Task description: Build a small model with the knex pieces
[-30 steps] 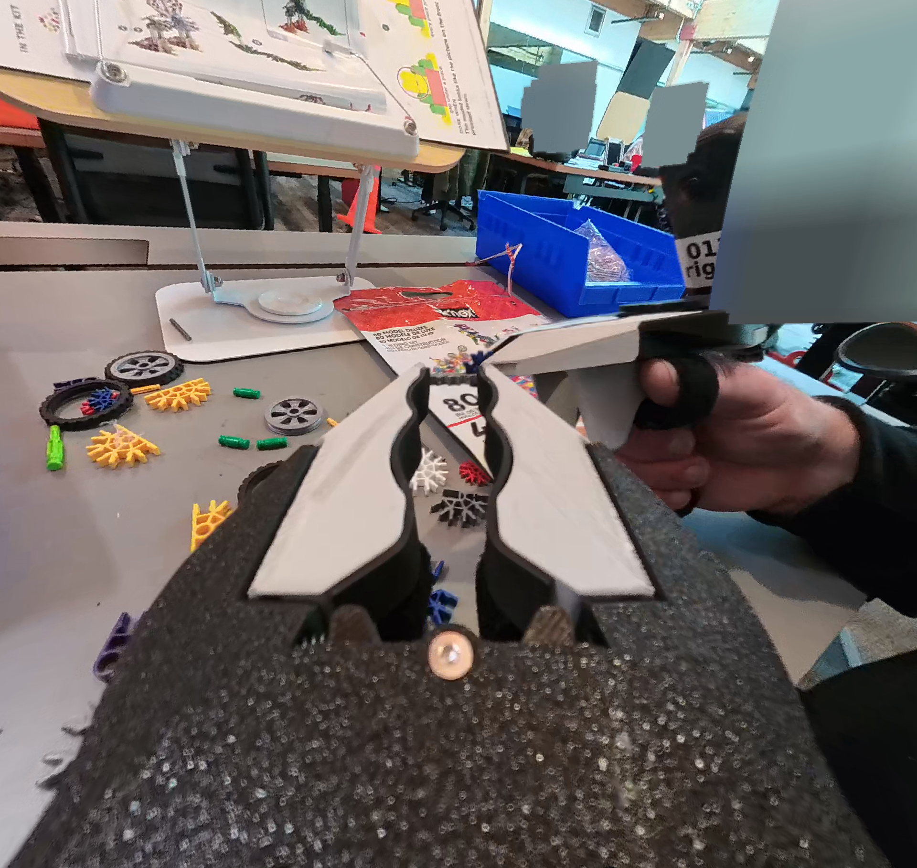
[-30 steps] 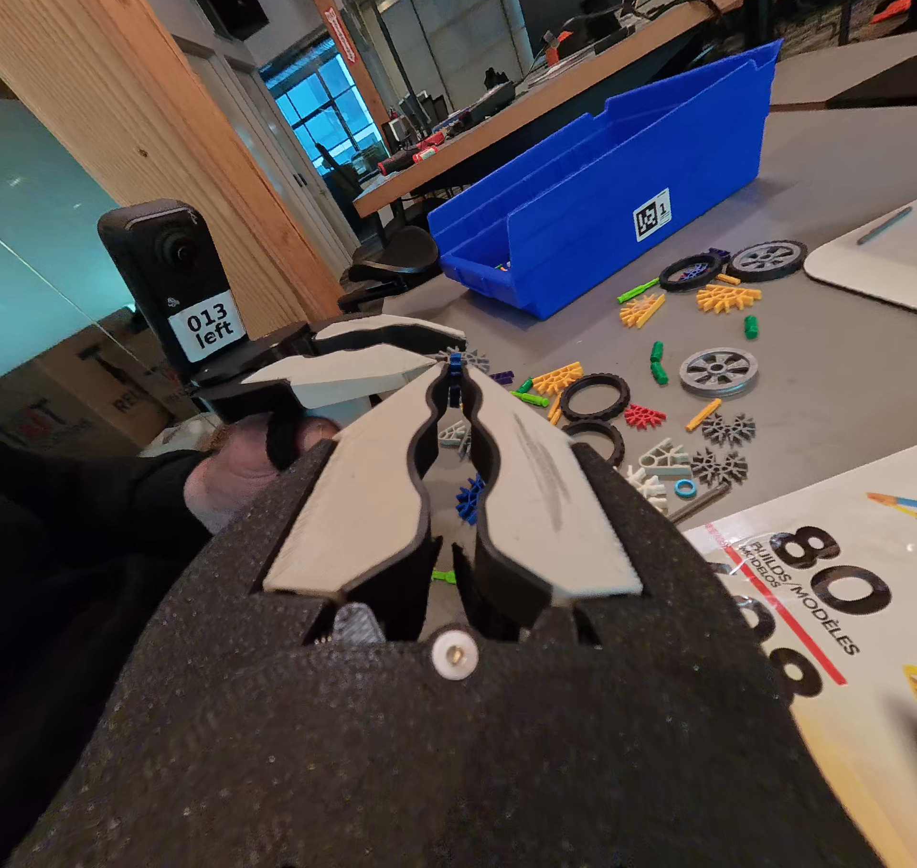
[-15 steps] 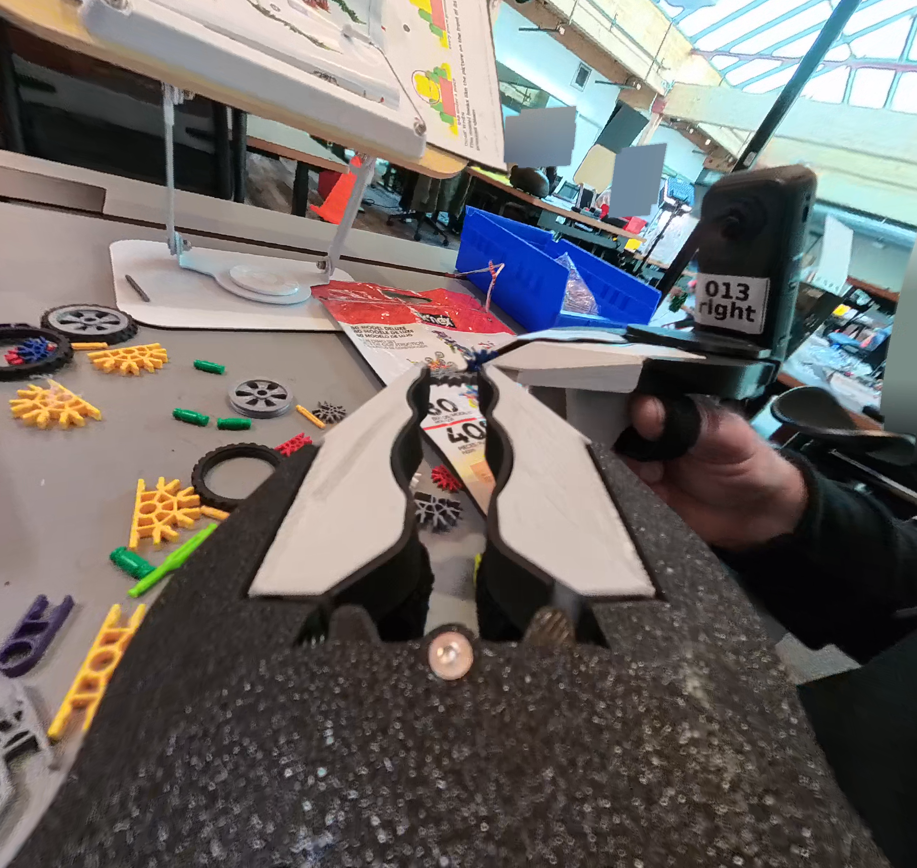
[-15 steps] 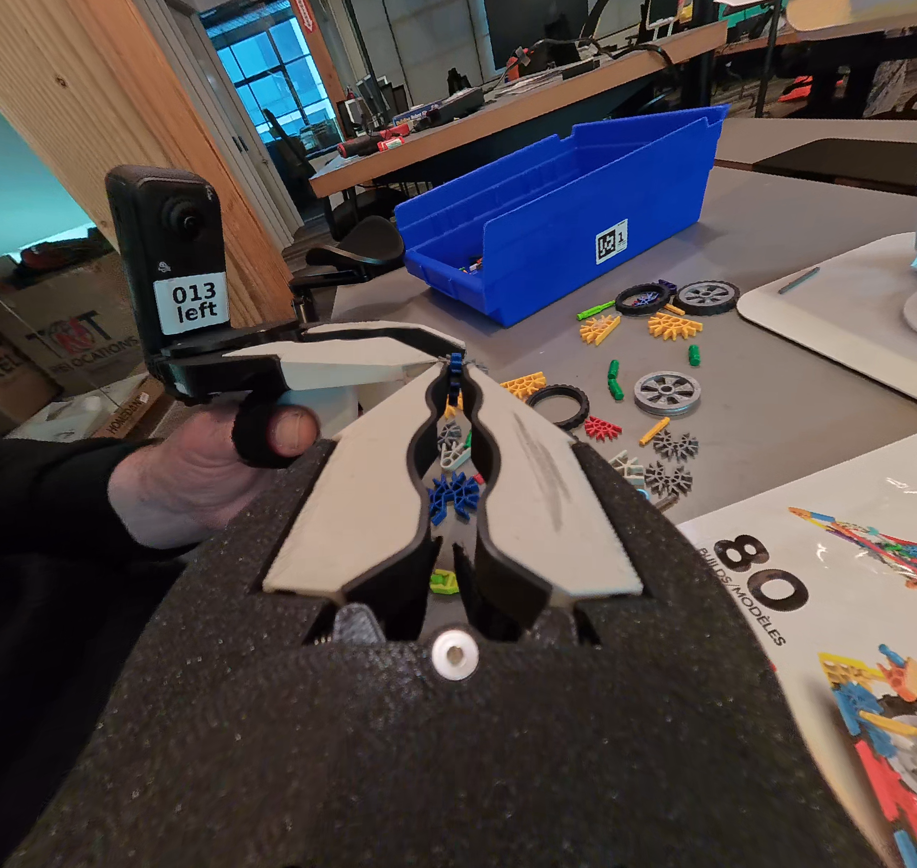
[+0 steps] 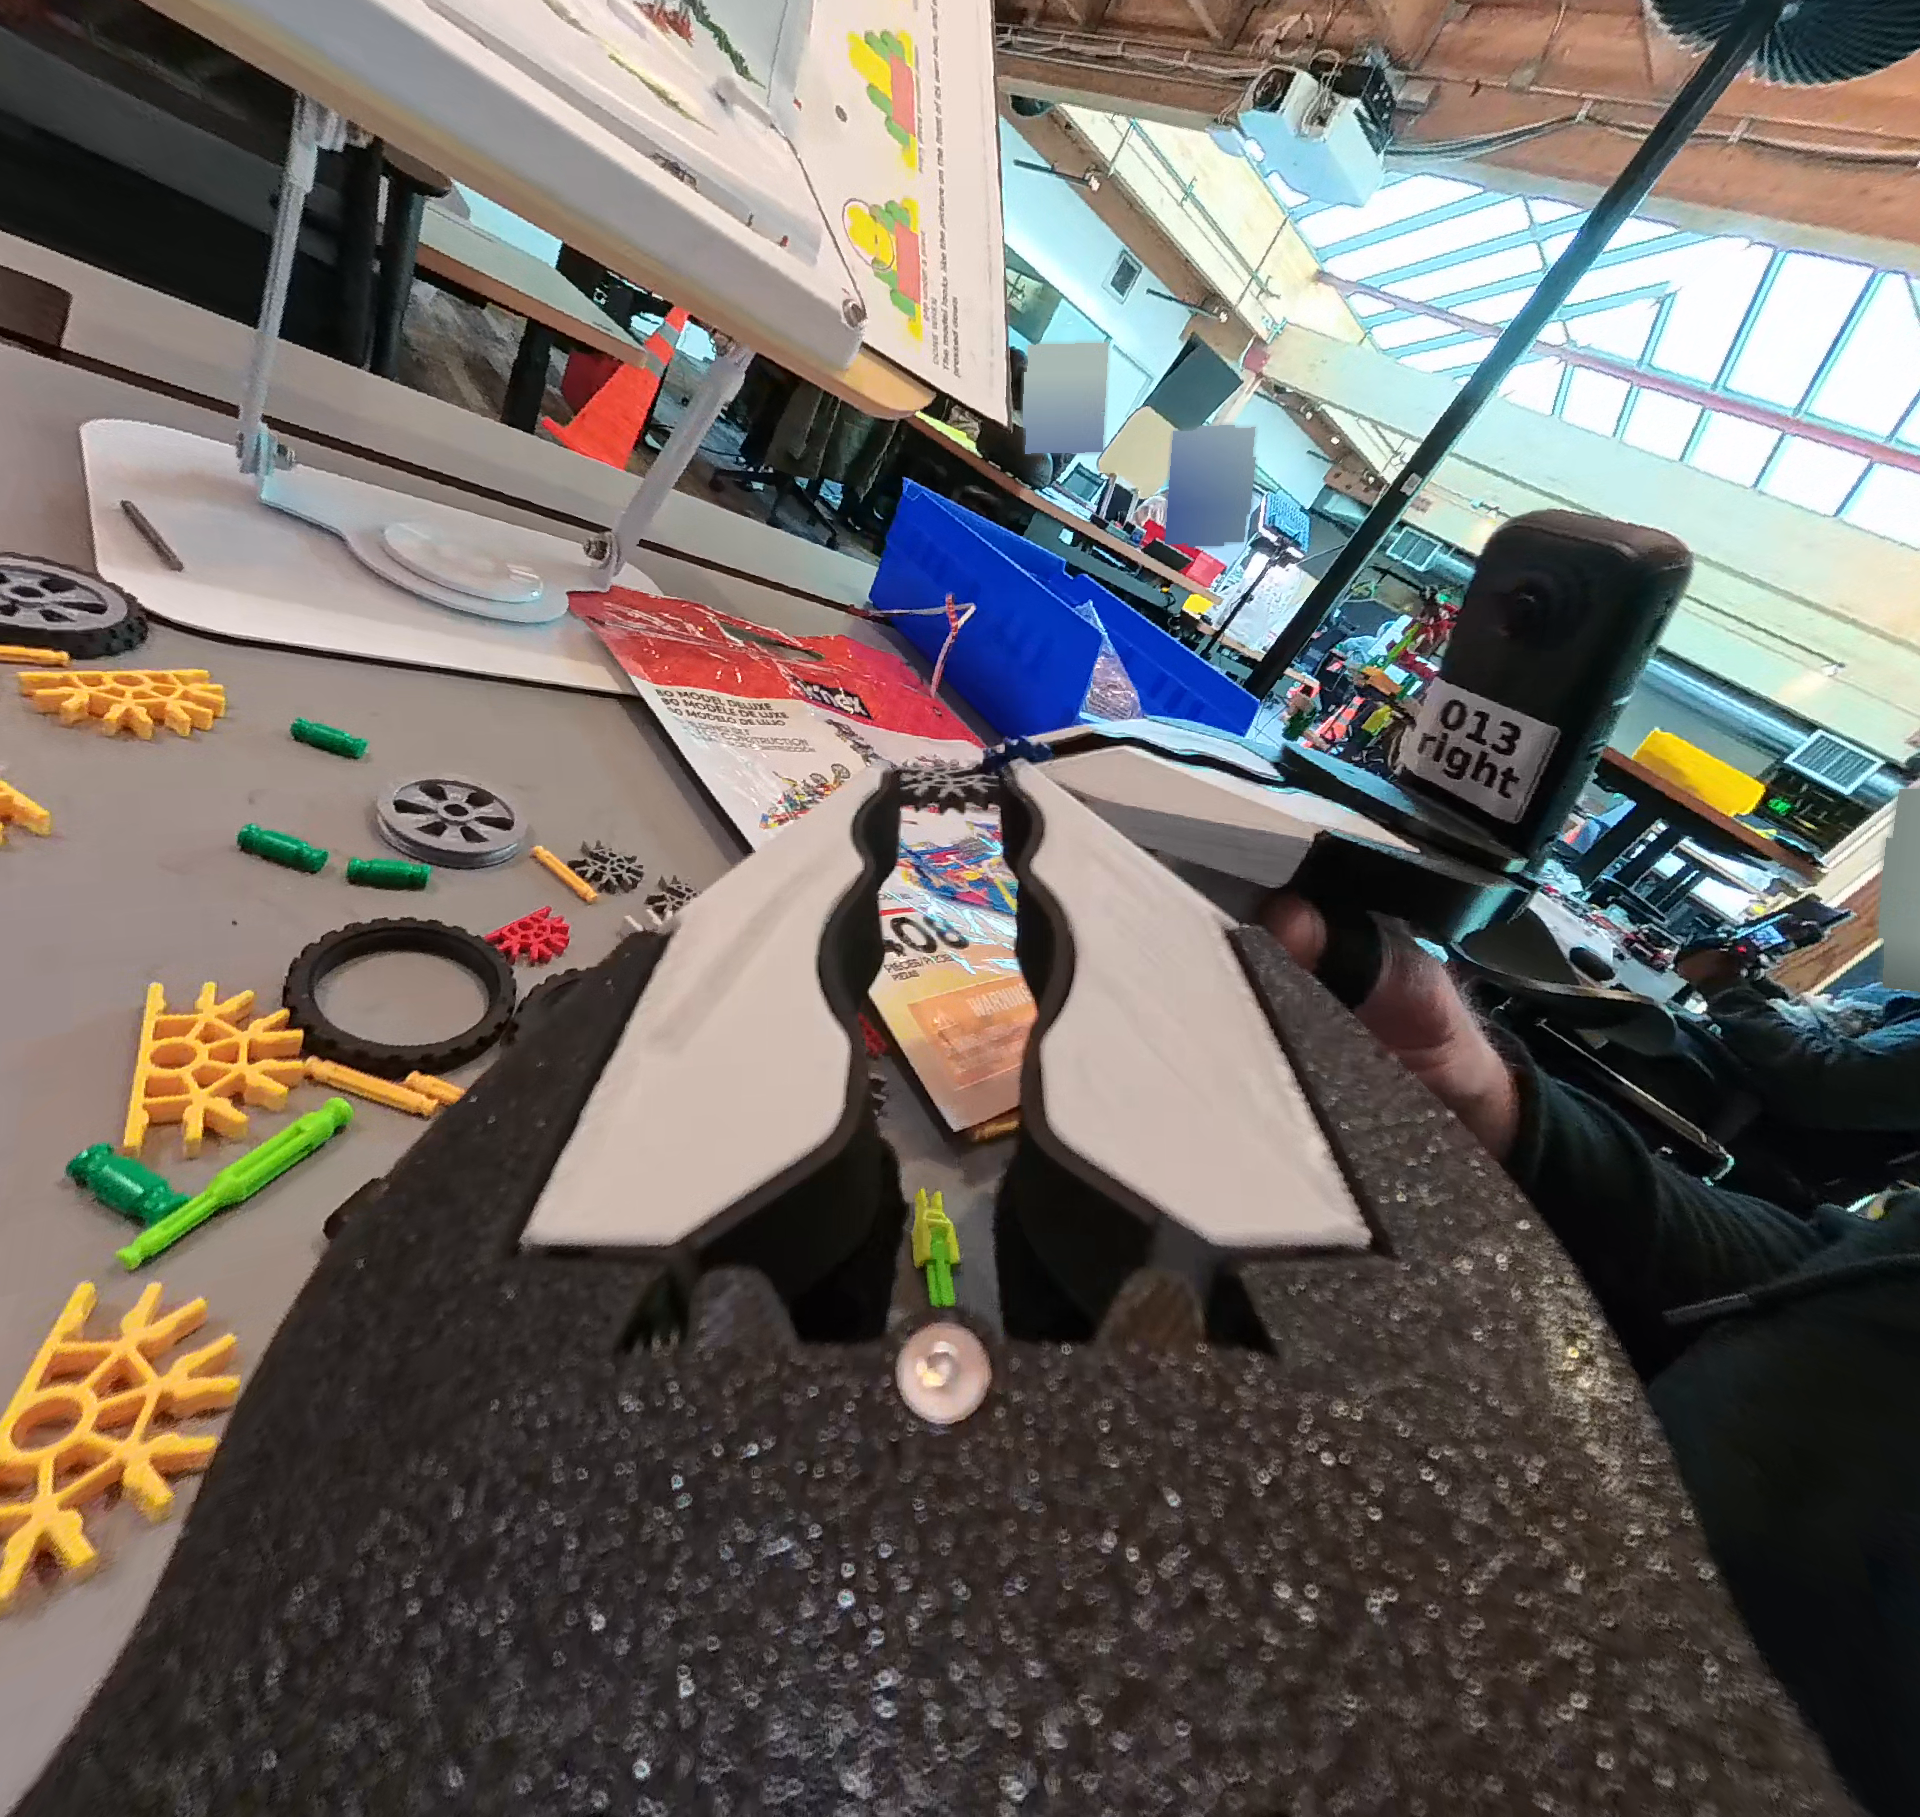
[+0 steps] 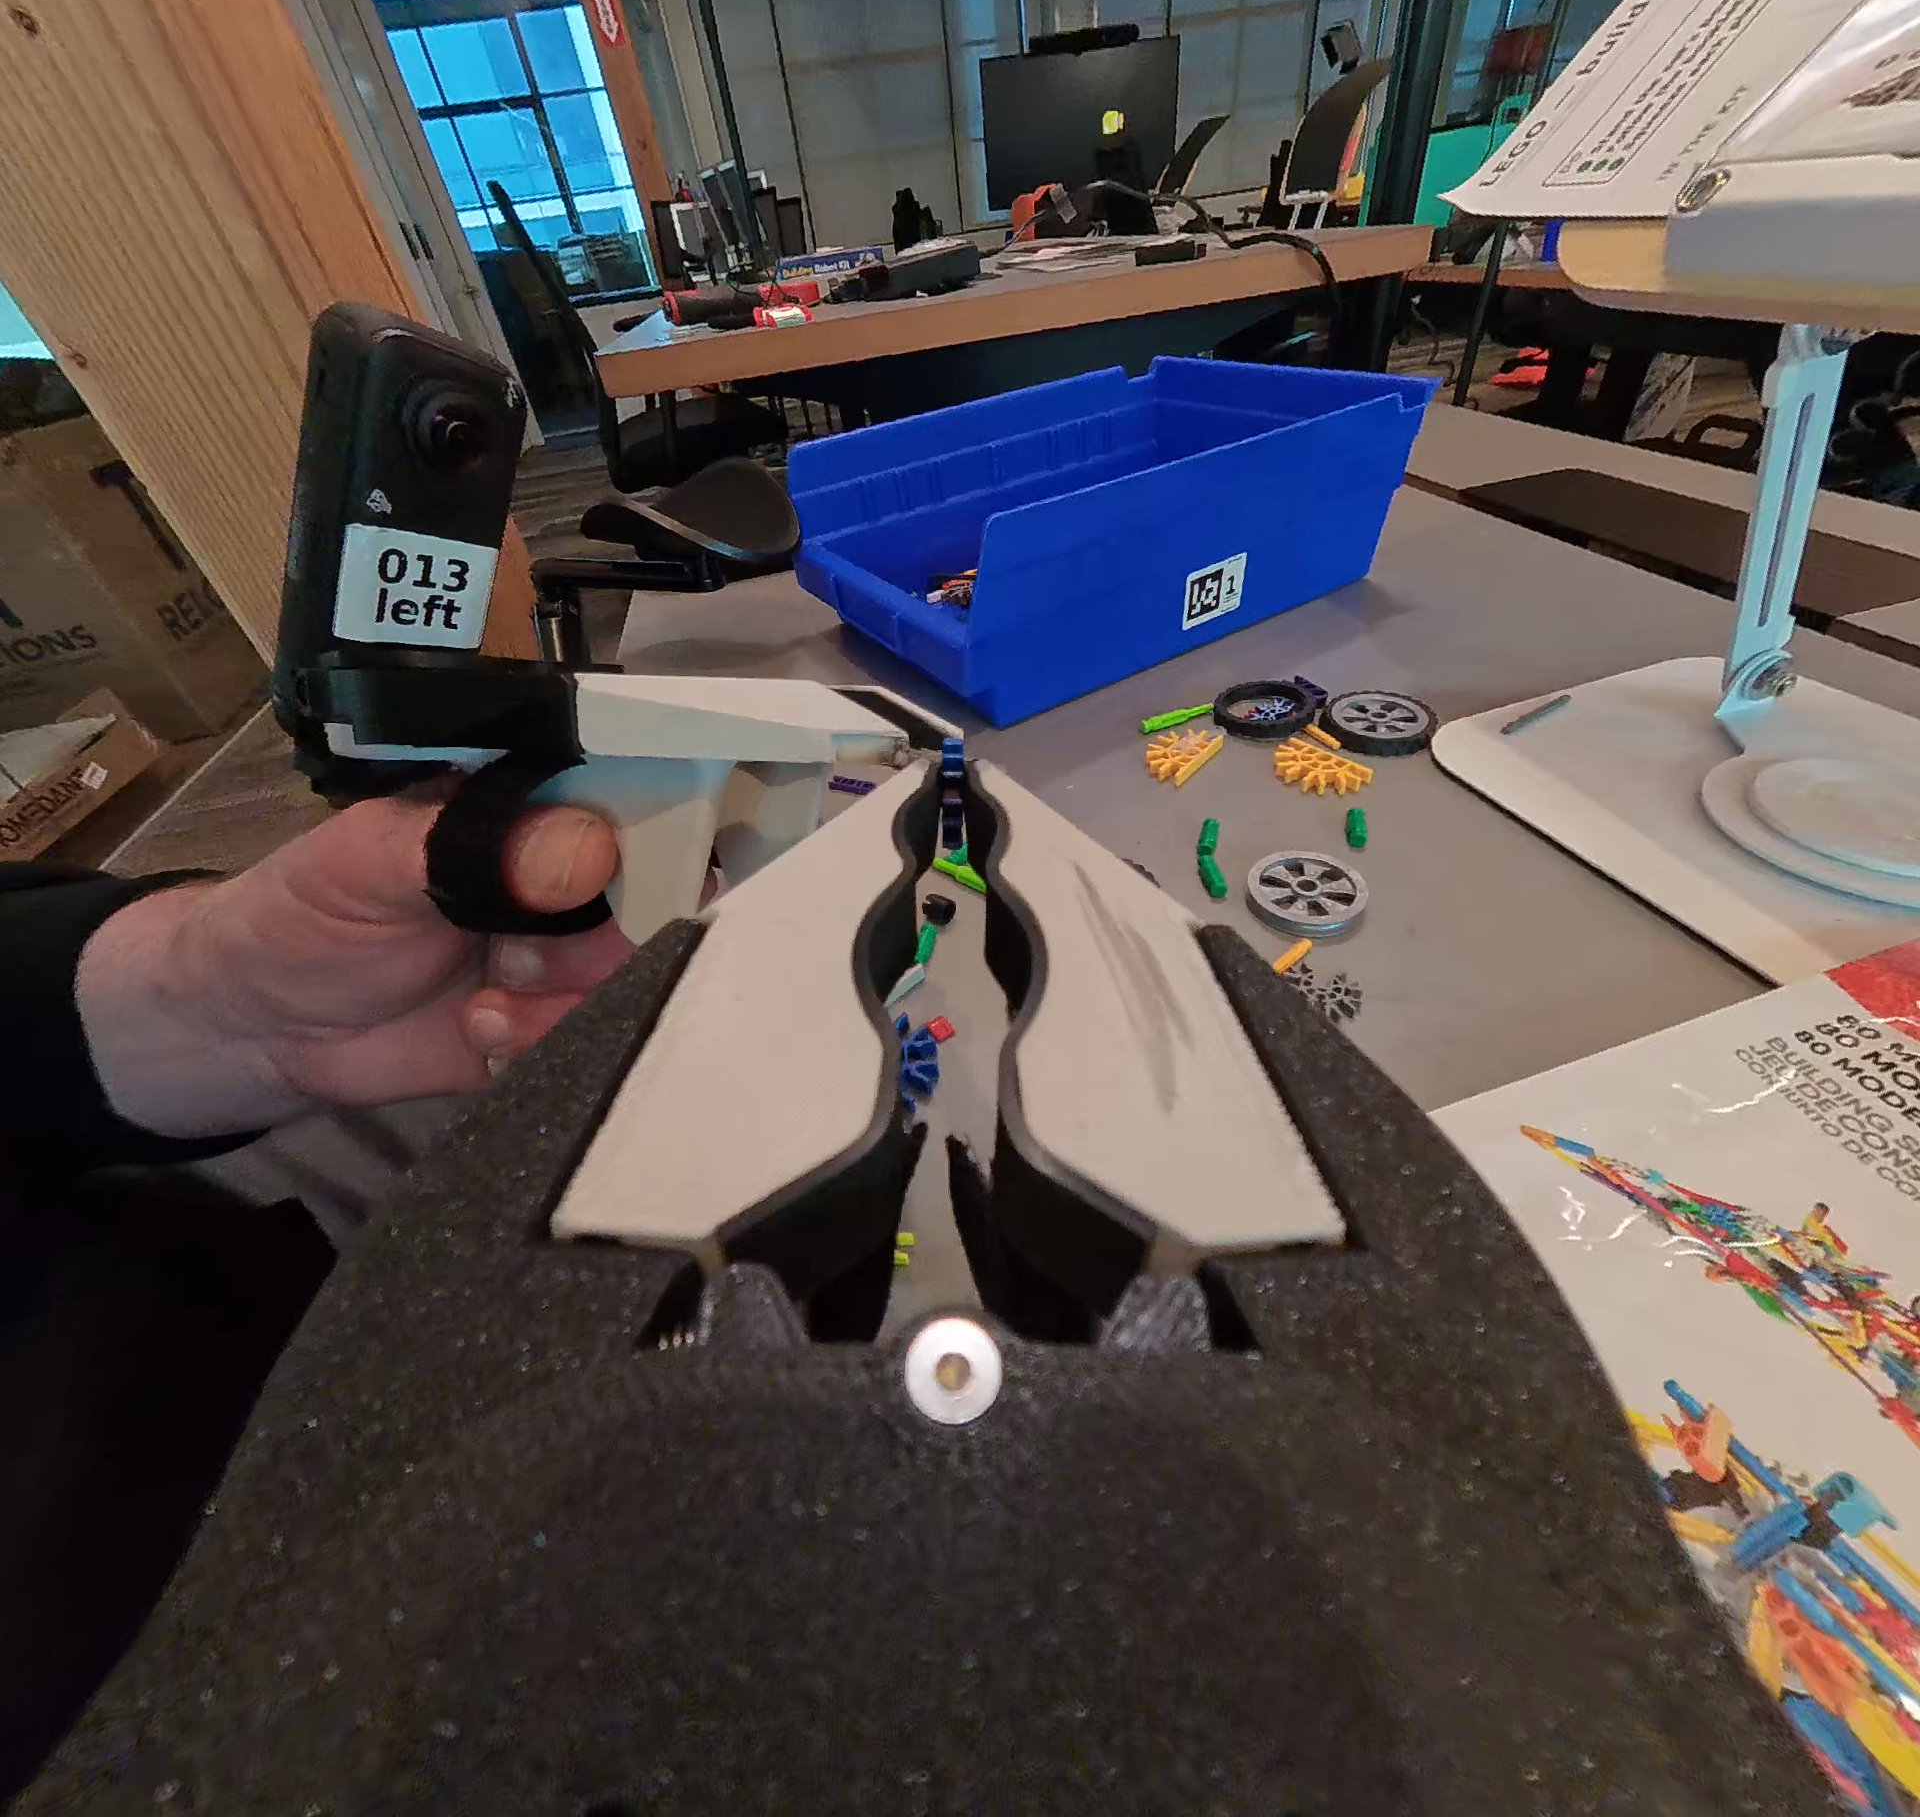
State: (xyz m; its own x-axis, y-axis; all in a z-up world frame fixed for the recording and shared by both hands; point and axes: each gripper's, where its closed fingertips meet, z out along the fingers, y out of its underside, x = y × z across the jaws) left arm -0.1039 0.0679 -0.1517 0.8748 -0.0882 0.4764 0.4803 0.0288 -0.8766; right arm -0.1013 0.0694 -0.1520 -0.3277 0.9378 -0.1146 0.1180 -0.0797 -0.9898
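My left gripper [image 5: 948, 793] is shut on a small dark snowflake connector [image 5: 940, 782], held above the grey table [image 5: 187, 863]. My right gripper [image 6: 951, 770] is shut on a small blue connector [image 6: 951, 811]. The two grippers meet tip to tip, with the blue piece [image 5: 1006, 755] right against the dark connector. In the left wrist view the right gripper [image 5: 1164, 801] comes in from the right, held by a hand [image 5: 1423, 1019]. In the right wrist view the left gripper [image 6: 727, 718] comes in from the left, with a hand [image 6: 312, 967] on its handle.
Loose pieces lie on the table: yellow connectors [image 5: 203, 1061], green rods [image 5: 281, 848], a grey wheel [image 5: 449, 820], a black tyre ring [image 5: 400, 993]. A printed plastic bag [image 5: 790, 718], a white document stand [image 5: 312, 562] and a blue bin [image 6: 1091, 541] stand behind.
Both grippers have risen and tilted up, still tip to tip. The table pieces have slid down and left in the left wrist view. Both stay shut.
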